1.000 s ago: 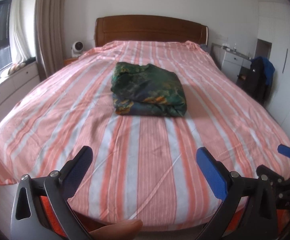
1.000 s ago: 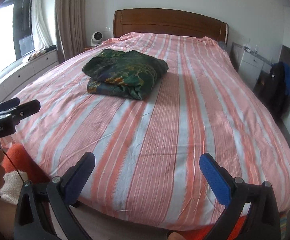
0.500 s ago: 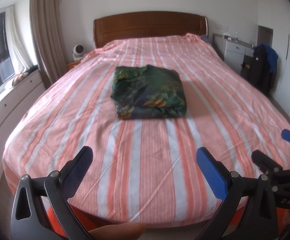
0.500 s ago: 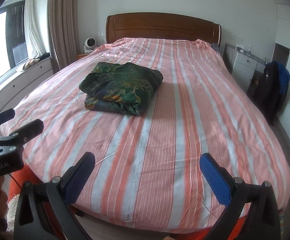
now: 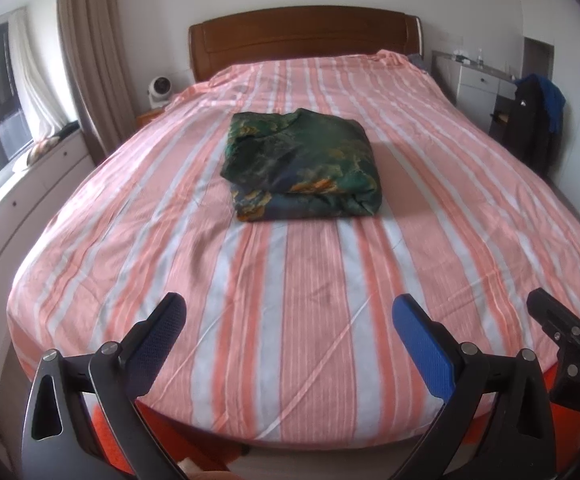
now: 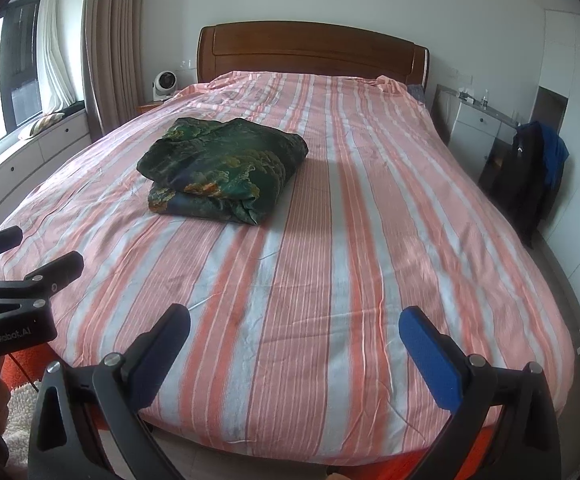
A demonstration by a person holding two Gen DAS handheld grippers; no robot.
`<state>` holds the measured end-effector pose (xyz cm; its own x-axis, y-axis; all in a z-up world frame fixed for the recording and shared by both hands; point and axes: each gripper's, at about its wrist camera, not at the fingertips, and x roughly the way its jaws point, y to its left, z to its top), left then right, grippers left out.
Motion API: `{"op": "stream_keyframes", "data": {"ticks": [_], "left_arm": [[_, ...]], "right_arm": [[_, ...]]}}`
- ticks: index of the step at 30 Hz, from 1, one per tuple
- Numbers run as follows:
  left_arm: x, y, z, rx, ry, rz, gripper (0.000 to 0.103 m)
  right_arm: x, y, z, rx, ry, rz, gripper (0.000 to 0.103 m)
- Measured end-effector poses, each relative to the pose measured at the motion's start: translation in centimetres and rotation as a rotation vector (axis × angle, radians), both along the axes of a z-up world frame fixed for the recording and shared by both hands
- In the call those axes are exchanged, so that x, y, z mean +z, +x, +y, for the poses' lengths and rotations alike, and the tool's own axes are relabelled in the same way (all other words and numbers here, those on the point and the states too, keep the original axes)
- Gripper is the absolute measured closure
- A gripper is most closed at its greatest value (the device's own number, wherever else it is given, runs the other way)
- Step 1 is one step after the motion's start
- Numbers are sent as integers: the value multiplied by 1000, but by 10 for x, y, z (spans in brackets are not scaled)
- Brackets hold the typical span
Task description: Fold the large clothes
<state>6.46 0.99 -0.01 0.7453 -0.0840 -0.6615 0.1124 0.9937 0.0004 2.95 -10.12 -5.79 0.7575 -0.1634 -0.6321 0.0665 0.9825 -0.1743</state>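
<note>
A dark green patterned garment lies folded into a thick square bundle in the middle of the bed, which has a pink and white striped sheet. From the right wrist view the same garment sits left of centre on the bed. My left gripper hovers open above the foot of the bed, far short of the bundle, with nothing between its fingers. My right gripper is also open and empty over the foot edge. Each gripper shows at the side of the other's view.
A wooden headboard backs the bed. A small white fan stands on the left nightstand. White drawers and a dark jacket on a chair stand to the right, a window bench and curtains to the left.
Both grippers have risen and pulled back from the bed, so more of its foot and sides shows. The folded garment has not moved. Both stay open.
</note>
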Motion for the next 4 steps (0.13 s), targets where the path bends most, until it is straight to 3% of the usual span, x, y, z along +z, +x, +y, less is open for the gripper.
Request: {"op": "stream_keyframes", "data": {"ticks": [4], "left_arm": [[2,-3,-3,3,39,-35,0]], "right_arm": [[-1,1,-3,-8,5,3,0]]}}
